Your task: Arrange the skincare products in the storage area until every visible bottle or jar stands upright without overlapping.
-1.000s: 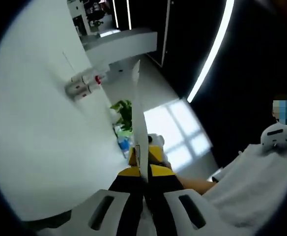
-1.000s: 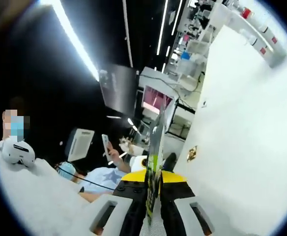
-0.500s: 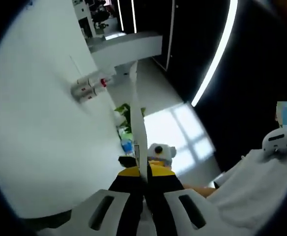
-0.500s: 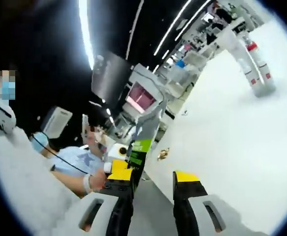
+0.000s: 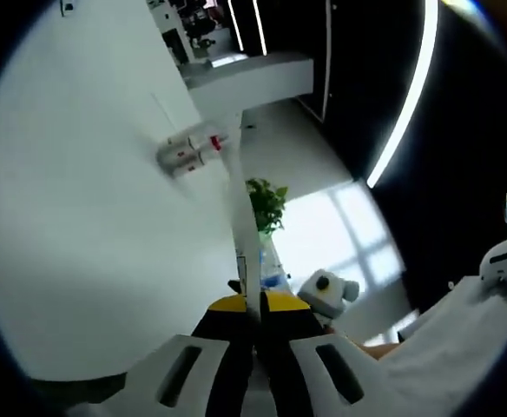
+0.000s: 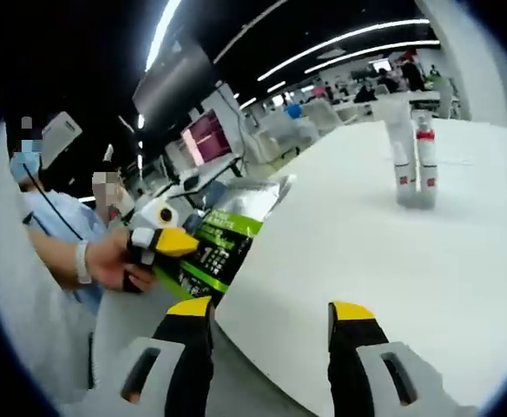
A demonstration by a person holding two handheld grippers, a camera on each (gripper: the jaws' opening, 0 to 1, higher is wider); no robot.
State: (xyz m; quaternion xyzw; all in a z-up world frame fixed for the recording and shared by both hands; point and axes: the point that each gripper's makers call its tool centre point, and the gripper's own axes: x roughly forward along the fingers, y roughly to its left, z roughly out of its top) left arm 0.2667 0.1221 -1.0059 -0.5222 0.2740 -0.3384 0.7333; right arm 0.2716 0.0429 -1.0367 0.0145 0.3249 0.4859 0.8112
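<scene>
White table (image 6: pixel 392 261) w/ two bottles (image 6: pixel 413 161) upright; left gripper (image 5: pixel 253 306) clamped on flat sachet (image 6: pixel 219 239), prob. for placing; right gripper (image 6: pixel 271 314) jaws apart, empty.

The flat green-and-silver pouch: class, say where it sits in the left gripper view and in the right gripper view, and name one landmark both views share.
Left gripper view: the pouch is seen edge-on, a thin strip rising from that gripper's shut jaws at centre.
Right gripper view: the pouch lies left of centre, face-on, clamped in the left gripper.
Shared landmark: the white bottles on the white table.
</scene>
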